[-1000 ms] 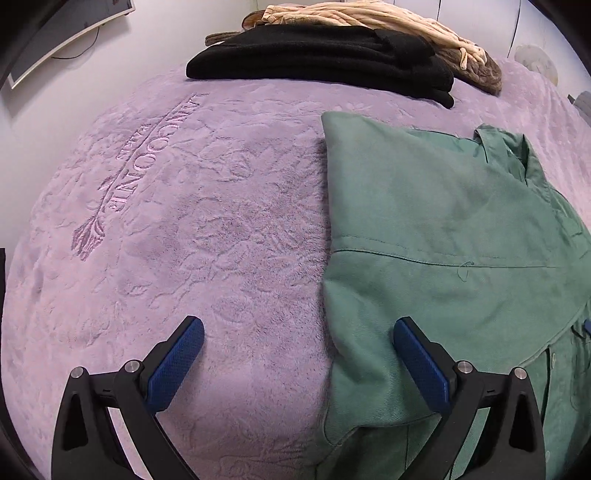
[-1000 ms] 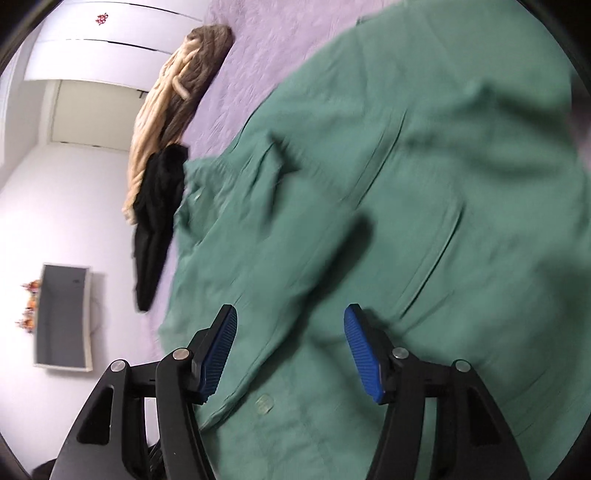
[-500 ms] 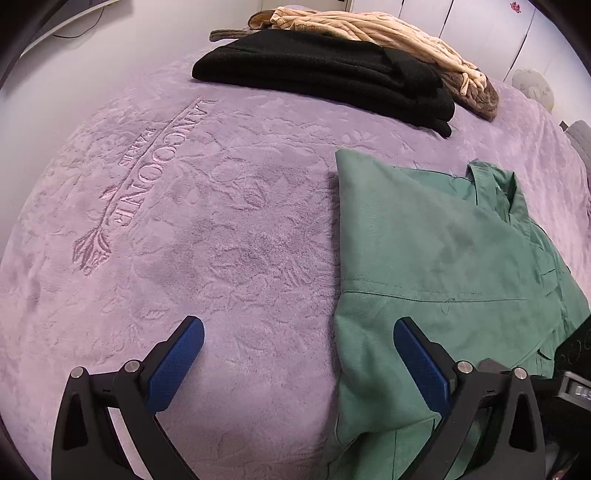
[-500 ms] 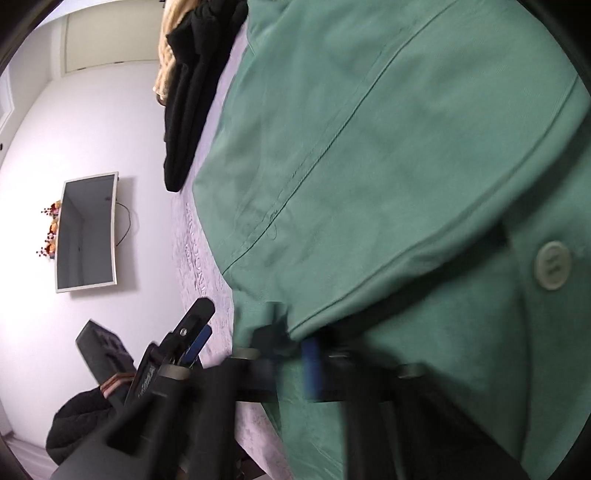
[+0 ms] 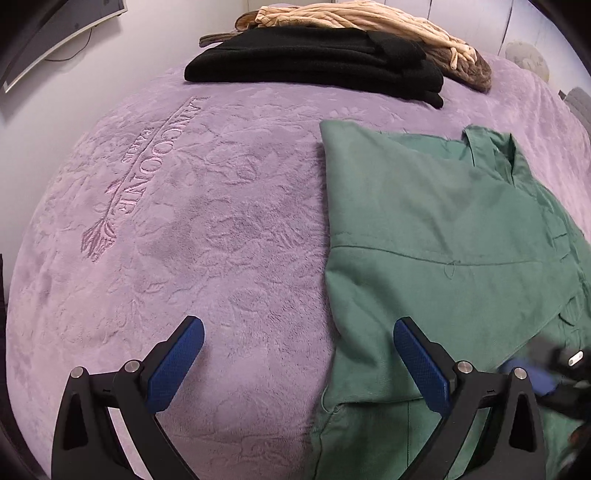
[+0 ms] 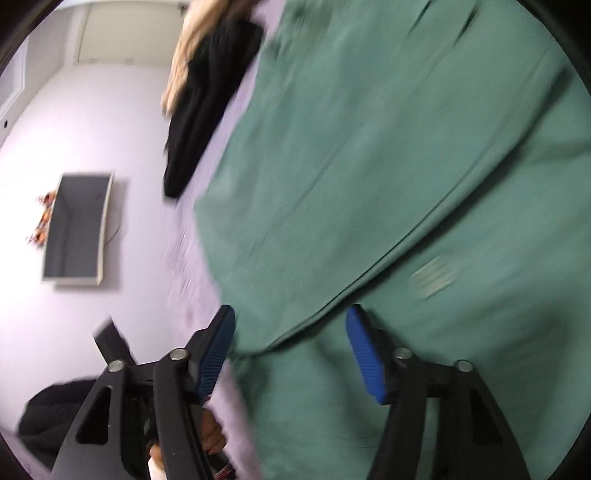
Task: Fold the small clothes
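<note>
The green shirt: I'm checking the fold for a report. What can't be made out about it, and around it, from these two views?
- Left wrist view: the green shirt is cut off by the right and bottom edges, so its full outline is unseen.
- Left wrist view: the right gripper is a blur at the edge; its jaws are unreadable there.
- Right wrist view: motion blur smears a pale mark, possibly a button.
- Both views: the layers under the top fold are hidden by the fold itself.

We've got a bed covered in a plush purple blanket (image 5: pixel 229 236) with an embossed floral pattern and "LANCOONE PARIS" stitched into it. Lying flat on it is the green shirt (image 5: pixel 443 236), one side folded over. Further back sits a folded black garment (image 5: pixel 317 62), and right behind that a crumpled beige garment (image 5: pixel 369 18), touching it.
</note>
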`<state>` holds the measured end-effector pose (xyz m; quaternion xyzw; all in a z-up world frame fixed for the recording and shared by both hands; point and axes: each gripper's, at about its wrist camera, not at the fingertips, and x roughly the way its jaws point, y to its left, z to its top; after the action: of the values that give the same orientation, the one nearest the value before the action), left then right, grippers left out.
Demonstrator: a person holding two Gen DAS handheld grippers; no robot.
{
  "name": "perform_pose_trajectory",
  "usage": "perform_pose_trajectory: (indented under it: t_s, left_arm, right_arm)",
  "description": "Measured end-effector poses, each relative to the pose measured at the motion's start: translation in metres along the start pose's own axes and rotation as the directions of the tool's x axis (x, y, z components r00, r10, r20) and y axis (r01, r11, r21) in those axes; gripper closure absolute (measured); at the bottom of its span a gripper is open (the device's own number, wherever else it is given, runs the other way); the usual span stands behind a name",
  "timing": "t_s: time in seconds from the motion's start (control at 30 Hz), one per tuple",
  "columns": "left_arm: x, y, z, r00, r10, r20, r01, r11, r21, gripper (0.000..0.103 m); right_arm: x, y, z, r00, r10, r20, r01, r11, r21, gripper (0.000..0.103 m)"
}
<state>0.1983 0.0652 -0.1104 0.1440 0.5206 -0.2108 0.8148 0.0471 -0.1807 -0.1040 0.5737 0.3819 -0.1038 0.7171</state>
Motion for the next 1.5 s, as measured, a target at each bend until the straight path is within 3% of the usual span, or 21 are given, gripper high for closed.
perform_pose_trajectory:
  t_s: [0.1,0.2,0.23,0.27,0.3,0.33,0.5,0.6,0.7,0.83,1.0,1.07,1.13,1.3,1.5]
  left_arm:
    - [0.010,-0.004,-0.009,1.000,0.007,-0.030,-0.006,1.000,0.007,0.000]
    - [0.014,-0.003,-0.016,0.999,0.004,-0.038,-0.004,1.000,-0.012,0.000]
    - [0.014,-0.003,-0.017,0.999,0.005,-0.038,-0.005,1.000,-0.014,0.000]
    - [0.015,-0.003,-0.017,0.999,0.007,-0.036,-0.008,1.000,-0.014,0.000]
    - [0.015,-0.004,-0.017,0.999,0.010,-0.036,-0.011,1.000,-0.011,0.000]
    - [0.016,-0.005,-0.017,0.999,0.013,-0.036,-0.014,1.000,-0.007,0.000]
    - [0.018,-0.003,-0.017,0.999,-0.001,-0.037,0.001,1.000,0.002,0.000]
    - [0.021,-0.001,-0.018,0.999,-0.010,-0.038,0.011,1.000,0.016,0.000]
    - [0.022,-0.003,-0.017,0.999,-0.003,-0.043,0.004,1.000,0.025,0.000]
    - [0.017,-0.007,-0.016,0.998,0.026,-0.050,-0.025,0.999,0.029,0.000]
    - [-0.005,-0.019,-0.011,0.998,0.052,-0.042,-0.049,0.997,0.054,0.000]
    - [-0.019,-0.030,-0.008,0.999,0.044,-0.026,-0.042,0.996,0.076,0.000]
    - [-0.031,-0.045,-0.005,0.999,0.028,-0.015,-0.027,0.994,0.101,0.000]
    - [-0.044,-0.109,-0.006,0.998,-0.045,-0.032,0.050,0.985,0.166,0.000]
    - [-0.044,-0.205,-0.017,0.989,-0.124,-0.079,0.142,0.947,0.289,0.000]
  right_arm:
    - [-0.045,-0.040,0.037,0.979,-0.141,0.147,0.130,0.988,0.082,0.035]
    - [-0.064,-0.074,0.067,0.963,-0.167,0.211,0.128,0.974,0.185,0.036]
    - [-0.067,-0.082,0.075,0.961,-0.169,0.220,0.125,0.971,0.203,0.043]
    - [-0.067,-0.087,0.082,0.961,-0.159,0.225,0.110,0.970,0.216,0.071]
    - [-0.064,-0.091,0.089,0.965,-0.144,0.218,0.095,0.971,0.221,0.094]
    - [-0.066,-0.092,0.095,0.970,-0.135,0.204,0.089,0.972,0.217,0.098]
    - [-0.086,-0.054,0.086,0.964,-0.126,0.236,0.118,0.992,0.048,0.098]
    - [-0.081,-0.074,0.079,0.960,-0.199,0.196,0.187,0.979,0.078,0.098]
    - [-0.072,-0.107,0.074,0.969,-0.202,0.143,0.188,0.977,0.105,0.099]
    - [-0.089,-0.106,0.071,0.959,-0.237,0.156,0.223,0.970,0.099,0.088]
    - [-0.127,-0.119,0.066,0.937,-0.314,0.154,0.294,0.946,0.139,0.082]
    - [-0.145,-0.125,0.061,0.939,-0.305,0.156,0.283,0.948,0.147,0.061]
    - [-0.162,-0.131,0.055,0.941,-0.298,0.159,0.276,0.950,0.145,0.049]
    - [-0.197,-0.149,0.048,0.954,-0.244,0.175,0.217,0.963,0.162,0.047]
    - [-0.242,-0.189,0.053,0.944,-0.241,0.226,0.189,0.955,0.231,0.045]
